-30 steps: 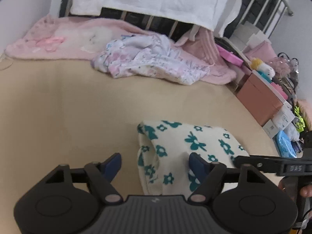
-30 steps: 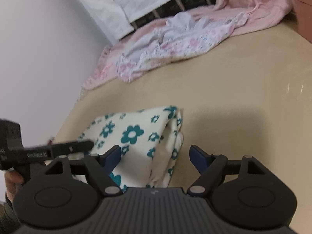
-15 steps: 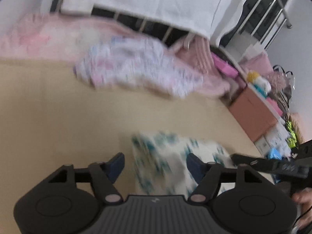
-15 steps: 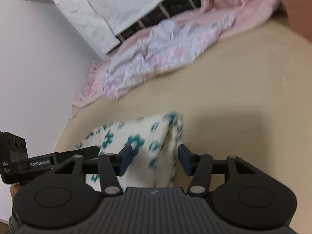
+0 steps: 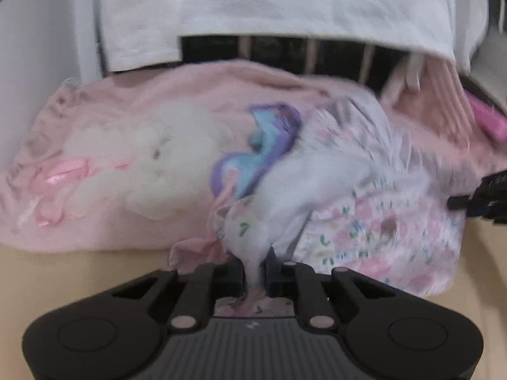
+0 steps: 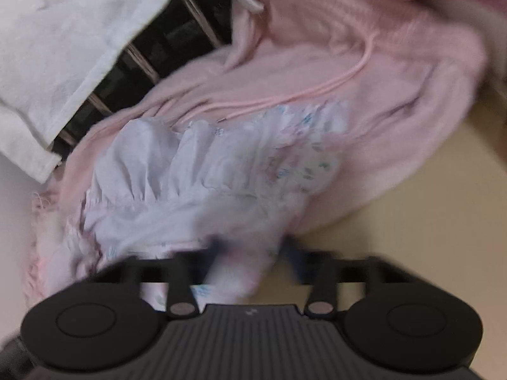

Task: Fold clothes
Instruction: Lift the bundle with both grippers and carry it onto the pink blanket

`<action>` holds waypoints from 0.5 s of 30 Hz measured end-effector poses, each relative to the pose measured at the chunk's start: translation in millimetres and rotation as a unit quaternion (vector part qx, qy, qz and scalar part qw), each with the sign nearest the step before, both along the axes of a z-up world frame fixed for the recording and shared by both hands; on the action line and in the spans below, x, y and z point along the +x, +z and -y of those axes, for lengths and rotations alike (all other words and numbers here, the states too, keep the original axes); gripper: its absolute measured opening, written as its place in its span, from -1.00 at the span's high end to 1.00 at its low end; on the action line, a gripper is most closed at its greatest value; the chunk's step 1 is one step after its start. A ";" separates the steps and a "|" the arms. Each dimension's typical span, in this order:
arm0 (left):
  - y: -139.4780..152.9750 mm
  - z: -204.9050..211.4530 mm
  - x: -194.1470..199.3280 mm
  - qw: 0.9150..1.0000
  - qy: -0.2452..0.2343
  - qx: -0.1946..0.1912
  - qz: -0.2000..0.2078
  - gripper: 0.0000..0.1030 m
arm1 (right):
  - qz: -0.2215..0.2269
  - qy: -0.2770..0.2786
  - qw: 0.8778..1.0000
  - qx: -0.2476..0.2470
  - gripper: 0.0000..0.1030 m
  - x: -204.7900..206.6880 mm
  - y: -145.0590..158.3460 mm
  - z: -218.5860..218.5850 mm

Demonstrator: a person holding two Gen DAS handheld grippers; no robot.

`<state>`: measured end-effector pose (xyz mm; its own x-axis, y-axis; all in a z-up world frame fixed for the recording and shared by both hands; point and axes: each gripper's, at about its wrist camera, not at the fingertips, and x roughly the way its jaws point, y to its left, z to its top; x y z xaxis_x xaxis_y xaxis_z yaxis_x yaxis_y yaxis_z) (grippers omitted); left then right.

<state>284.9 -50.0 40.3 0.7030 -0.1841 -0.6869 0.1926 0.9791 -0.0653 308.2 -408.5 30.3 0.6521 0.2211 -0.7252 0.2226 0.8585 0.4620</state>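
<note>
The left gripper [image 5: 255, 272] has its jaws closing on a pinched fold of the crumpled pale lilac cotton garment with a pink floral print [image 5: 323, 186]; the cloth runs between the pads and bunches out just ahead of them, so this reads as a grip on one edge. The right gripper [image 6: 250, 259] is also closing, with a blurred wad of the same garment between its jaws; whether its pads press yet I cannot tell for sure, though cloth fills the gap. Taking two separate points on one garment probably serves to lift it and spread it flat for folding.

Beyond the jaws of both grippers the garment rests on a fluffy pink blanket [image 5: 104, 133], with a white towel hung over a dark metal bed rail [image 5: 285, 3] farther back.

A second ago both grippers stood with jaws wide over a folded cream garment with teal flowers on the bare tan mattress, the lilac garment far ahead. Now that folded piece is out of view and the lilac garment sits right in the jaws
</note>
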 end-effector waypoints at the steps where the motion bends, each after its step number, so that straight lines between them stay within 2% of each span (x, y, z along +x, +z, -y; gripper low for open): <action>1: 2.7 -8.2 -2.1 1.000 0.011 -0.004 0.009 0.85 | 0.003 0.004 1.000 0.002 0.75 4.9 2.5 -5.8; 5: 33.5 -46.7 -24.1 0.996 0.051 0.004 0.073 0.87 | 0.032 0.049 0.998 -0.002 0.91 10.8 37.4 -44.3; 7: 52.3 -71.0 -33.3 0.990 0.081 0.004 0.113 0.87 | 0.069 0.078 0.995 -0.010 0.94 14.9 60.8 -69.5; 10: 78.5 -107.7 -43.0 0.974 0.160 0.024 0.160 0.87 | 0.114 0.135 0.984 -0.021 0.95 26.9 90.9 -121.6; 12: 91.6 -128.6 -49.8 0.959 0.215 0.047 0.178 0.76 | 0.139 0.195 0.971 -0.018 0.95 31.9 106.8 -164.3; 13: 95.3 -134.6 -54.9 0.954 0.230 0.059 0.180 0.39 | 0.141 0.224 0.964 -0.017 0.93 33.0 112.7 -183.8; 14: 99.1 -138.5 -62.8 0.952 0.237 0.069 0.184 -0.16 | 0.129 0.252 0.959 -0.016 0.78 32.3 116.0 -200.7; 15: 102.8 -139.0 -75.4 0.952 0.227 0.075 0.192 -0.41 | 0.116 0.280 0.953 -0.016 0.64 31.6 119.2 -217.6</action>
<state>209.6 89.0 143.1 0.8910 0.2793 -0.3579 -0.2718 0.9596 0.0721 339.8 -190.9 149.5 0.5824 0.5618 -0.5876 -0.3797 0.8271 0.4144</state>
